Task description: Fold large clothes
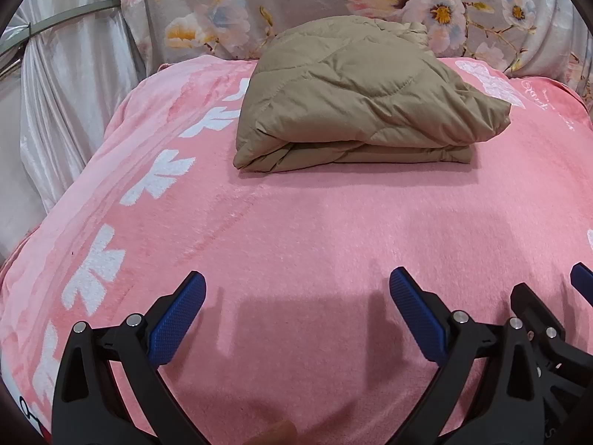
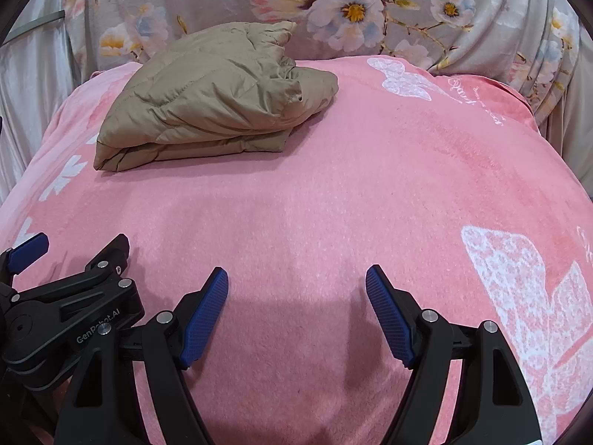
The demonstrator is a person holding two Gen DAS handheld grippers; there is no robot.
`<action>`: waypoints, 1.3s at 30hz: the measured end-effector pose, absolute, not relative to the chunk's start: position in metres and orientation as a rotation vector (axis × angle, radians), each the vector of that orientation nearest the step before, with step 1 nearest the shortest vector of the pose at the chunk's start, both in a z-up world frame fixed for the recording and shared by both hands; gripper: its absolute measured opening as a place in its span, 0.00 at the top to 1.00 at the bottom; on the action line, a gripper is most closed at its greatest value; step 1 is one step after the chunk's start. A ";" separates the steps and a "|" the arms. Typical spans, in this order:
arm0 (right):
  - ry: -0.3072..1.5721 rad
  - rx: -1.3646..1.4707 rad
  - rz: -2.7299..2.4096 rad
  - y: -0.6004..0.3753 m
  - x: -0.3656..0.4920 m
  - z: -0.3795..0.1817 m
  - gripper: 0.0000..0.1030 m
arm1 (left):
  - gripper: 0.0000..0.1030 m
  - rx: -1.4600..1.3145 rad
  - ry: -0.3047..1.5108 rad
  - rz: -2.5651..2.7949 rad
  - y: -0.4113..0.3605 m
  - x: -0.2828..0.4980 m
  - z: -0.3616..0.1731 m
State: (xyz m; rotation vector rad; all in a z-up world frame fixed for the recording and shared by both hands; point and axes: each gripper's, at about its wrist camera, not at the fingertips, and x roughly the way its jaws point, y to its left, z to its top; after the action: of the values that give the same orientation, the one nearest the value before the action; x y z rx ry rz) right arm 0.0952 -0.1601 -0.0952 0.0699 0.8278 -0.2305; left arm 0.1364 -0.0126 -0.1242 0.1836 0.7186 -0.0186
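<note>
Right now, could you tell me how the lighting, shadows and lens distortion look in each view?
Left wrist view: even, soft light without glare; the open left gripper casts a faint shadow on the pink fleece blanket, which bulges from fisheye distortion. Right wrist view: the same soft shadow under the open right gripper; the folded tan quilted jacket stays sharp.

Quilted matt khaki jacket (image 1: 363,96) on fuzzy pink blanket (image 1: 296,230); satin curtain (image 1: 74,92) glossy.

Home bedroom, pink blanket (image 1: 296,222), floral bedding (image 2: 333,7), curtain (image 1: 74,92)
</note>
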 end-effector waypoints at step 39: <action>0.811 0.049 -0.243 -0.163 0.092 -0.089 0.28 | 0.07 0.192 0.697 -0.006 -0.013 0.134 -0.121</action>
State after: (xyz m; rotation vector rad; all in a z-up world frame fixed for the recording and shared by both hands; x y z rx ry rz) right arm 0.0919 -0.1626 -0.0888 0.0492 0.8111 -0.2433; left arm 0.1339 -0.0132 -0.1210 0.1922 0.6968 -0.0065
